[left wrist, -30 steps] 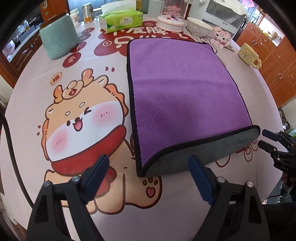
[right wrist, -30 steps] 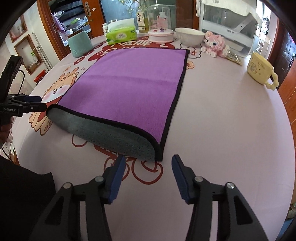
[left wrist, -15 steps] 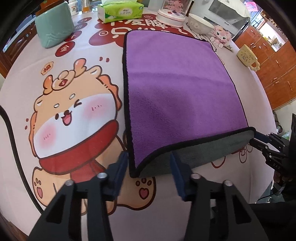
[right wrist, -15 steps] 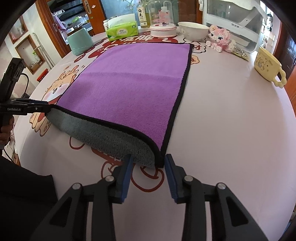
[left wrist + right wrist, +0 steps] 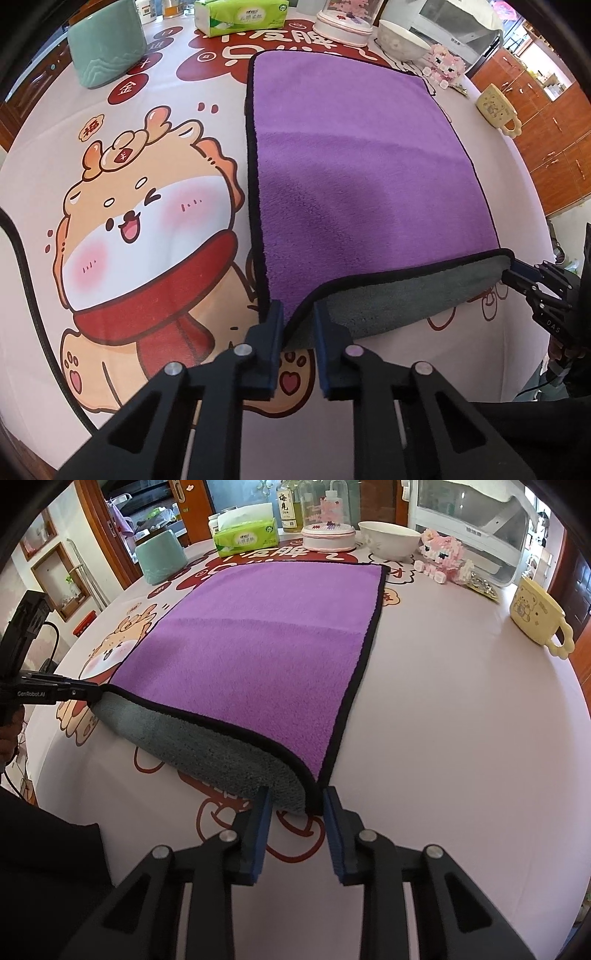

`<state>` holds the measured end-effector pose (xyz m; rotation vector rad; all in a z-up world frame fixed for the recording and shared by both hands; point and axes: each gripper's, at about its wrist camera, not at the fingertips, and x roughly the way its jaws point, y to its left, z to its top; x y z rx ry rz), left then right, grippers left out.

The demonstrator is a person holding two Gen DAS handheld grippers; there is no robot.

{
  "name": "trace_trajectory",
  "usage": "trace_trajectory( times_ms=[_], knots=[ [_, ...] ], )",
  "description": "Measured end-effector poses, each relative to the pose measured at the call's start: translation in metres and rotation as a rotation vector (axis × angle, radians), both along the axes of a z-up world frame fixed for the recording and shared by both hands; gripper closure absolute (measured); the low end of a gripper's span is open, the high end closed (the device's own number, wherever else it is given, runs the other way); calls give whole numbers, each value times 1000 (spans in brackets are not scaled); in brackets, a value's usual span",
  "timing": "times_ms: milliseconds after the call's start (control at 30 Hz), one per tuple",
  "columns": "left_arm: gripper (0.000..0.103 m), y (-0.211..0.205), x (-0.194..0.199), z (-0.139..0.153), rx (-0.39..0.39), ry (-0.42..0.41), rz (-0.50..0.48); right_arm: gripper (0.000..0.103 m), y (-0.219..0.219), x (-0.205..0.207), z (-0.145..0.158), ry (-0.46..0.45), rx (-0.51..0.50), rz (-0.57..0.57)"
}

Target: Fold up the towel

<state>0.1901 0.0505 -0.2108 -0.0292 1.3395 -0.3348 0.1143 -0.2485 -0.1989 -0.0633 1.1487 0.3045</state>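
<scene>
Claws at both near corners of a purple towel (image 5: 362, 173) as I work the rig from afar.

My left claw (image 5: 298, 314) sits with its blue pads narrowly apart on either side of the towel's near left corner, black hem running between them; I cannot tell whether they grip it yet. My right claw (image 5: 297, 799) straddles the near right corner, its pads a little wider apart, not clamped. The towel lies spread on the counter (image 5: 461, 720), purple face up, its near edge curled to show the grey underside (image 5: 221, 749). A cartoon dog print (image 5: 147, 225) lies just left of it. Beyond the far edge stand a green tissue pack (image 5: 245, 535), a white bowl (image 5: 389, 539) and a pink block figure (image 5: 443, 555); a yellow mug (image 5: 535, 614) sits well to the right.
</scene>
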Motion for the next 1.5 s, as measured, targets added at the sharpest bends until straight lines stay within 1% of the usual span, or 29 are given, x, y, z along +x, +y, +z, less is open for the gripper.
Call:
trace_trajectory(
  times_ms=[167, 233, 300, 433, 733, 900, 1067, 1267, 1500],
  knots=[
    [96, 3, 0, -2, -5, 3, 10, 85, 0, 0, 0, -6, -16, 0],
    [97, 3, -1, -2, -2, 1, 7, 91, 0, 0, 0, -9, -24, -4],
    [98, 3, -2, -1, -1, -2, 5, 94, -1, 0, 0, -15, -29, -6],
    [99, 4, -2, -2, -5, -2, 8, 96, 0, 0, 1, -17, -30, -5],
    [99, 8, -4, 3, -15, -13, 16, 97, -1, 0, 6, -31, -33, -13],
    [99, 10, -4, 13, -31, -33, 12, 97, -3, 1, 12, -42, -33, -17],
    [99, 12, 0, 28, -46, -63, 21, 97, -5, 8, 24, -68, -32, -22],
    [99, 12, 14, 56, -60, -133, 21, 97, -3, 23, 47, -125, -49, -6],
    [99, 12, 41, 84, -46, -222, -5, 97, -2, 46, 71, -202, -73, -2]
  ],
)
